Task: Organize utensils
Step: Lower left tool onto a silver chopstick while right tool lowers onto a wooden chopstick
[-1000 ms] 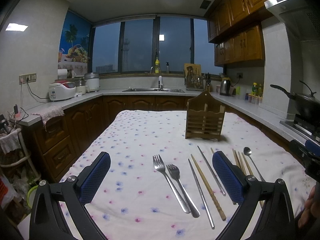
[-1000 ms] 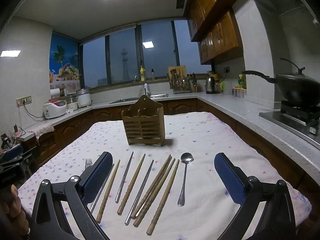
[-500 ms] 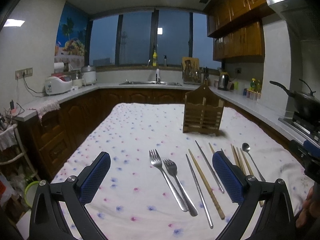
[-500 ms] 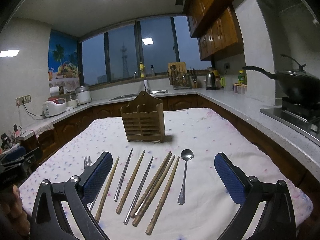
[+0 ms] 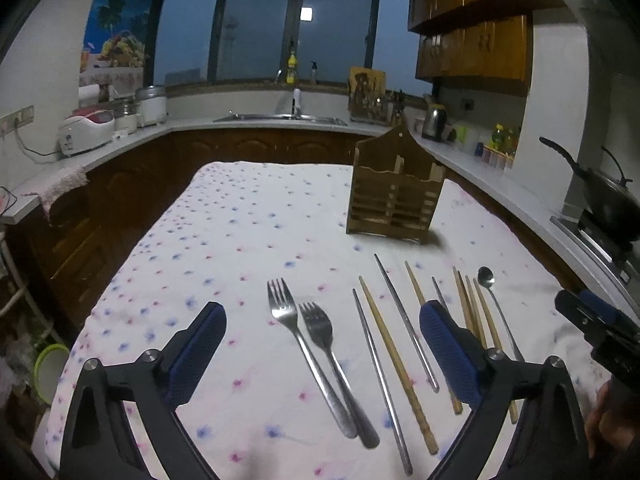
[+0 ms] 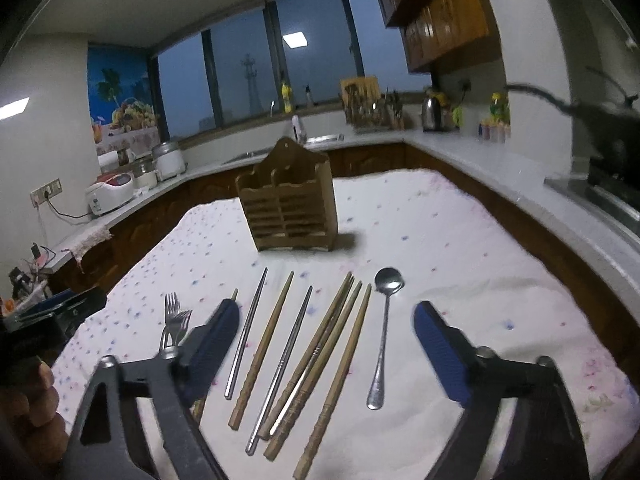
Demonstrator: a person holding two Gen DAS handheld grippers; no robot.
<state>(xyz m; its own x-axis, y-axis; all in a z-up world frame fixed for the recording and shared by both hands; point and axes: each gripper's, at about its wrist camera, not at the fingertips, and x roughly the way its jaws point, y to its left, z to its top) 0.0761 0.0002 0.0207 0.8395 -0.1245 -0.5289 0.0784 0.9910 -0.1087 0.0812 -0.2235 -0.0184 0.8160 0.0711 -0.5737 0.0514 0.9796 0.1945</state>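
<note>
- Your left claw [image 5: 322, 356] has tipped lower since a second ago; the two steel forks [image 5: 316, 356] now lie between its blue ribbed pads, untouched, as the jaws begin closing.
- Your right claw [image 6: 326, 354] has narrowed more; its jaws are closing on nothing, above the wooden chopsticks [image 6: 340, 364], thin metal chopsticks [image 6: 280, 364] and round-bowled spoon [image 6: 384, 332].
- The slatted wooden holder [image 6: 288, 210] stands upright beyond both claws on the flower-printed counter [image 5: 240, 240] cloth.

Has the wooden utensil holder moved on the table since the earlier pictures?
No. The wooden utensil holder keeps its spot on the tablecloth, beyond the chopsticks; only the cameras shifted.
</note>
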